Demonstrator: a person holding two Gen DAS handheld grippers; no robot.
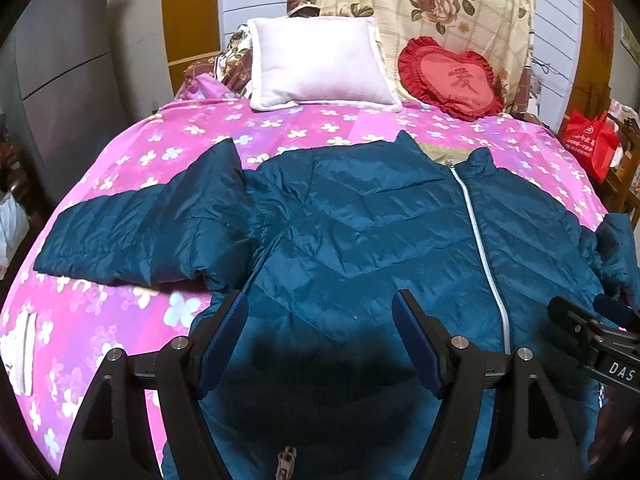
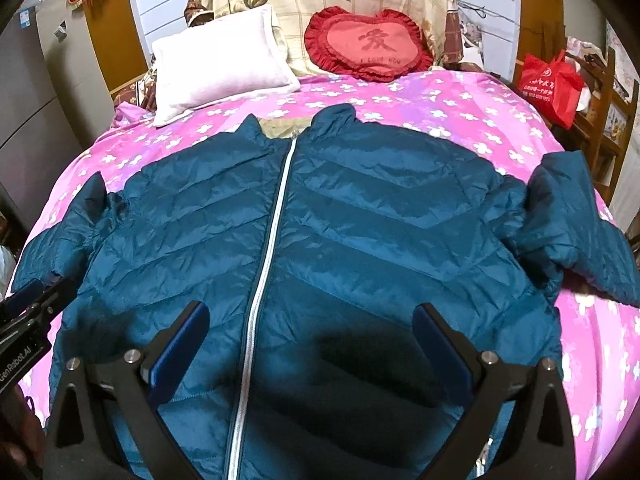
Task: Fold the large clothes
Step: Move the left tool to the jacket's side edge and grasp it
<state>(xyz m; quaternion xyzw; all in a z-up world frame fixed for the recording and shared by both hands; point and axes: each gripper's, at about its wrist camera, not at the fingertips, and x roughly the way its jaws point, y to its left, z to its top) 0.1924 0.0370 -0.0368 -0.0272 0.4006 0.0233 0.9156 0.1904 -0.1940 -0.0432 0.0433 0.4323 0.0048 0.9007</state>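
A bed (image 2: pixel 460 120) in a pink flowered cover is filling most of both views, running from the lower edge up to the headboard end at the top of the frame. A teal quilted jacket (image 2: pixel 360 232) is lying flat on it, front up, in the centre of the frame, collar pointing toward the top and its sleeves spreading out to the left and right edges. A white zip (image 2: pixel 272 236) is running down its middle, closed. Against the top of the frame a pale pink pillow (image 1: pixel 320 60) is leaning at centre left, with a red heart cushion (image 1: pixel 450 78) just beside it on the right. At the bottom of each view, the left tool (image 1: pixel 320 336) and the right tool (image 2: pixel 312 344) are hovering over the jacket's lower half, each with its blue-padded fingers standing wide apart and gripping nothing.
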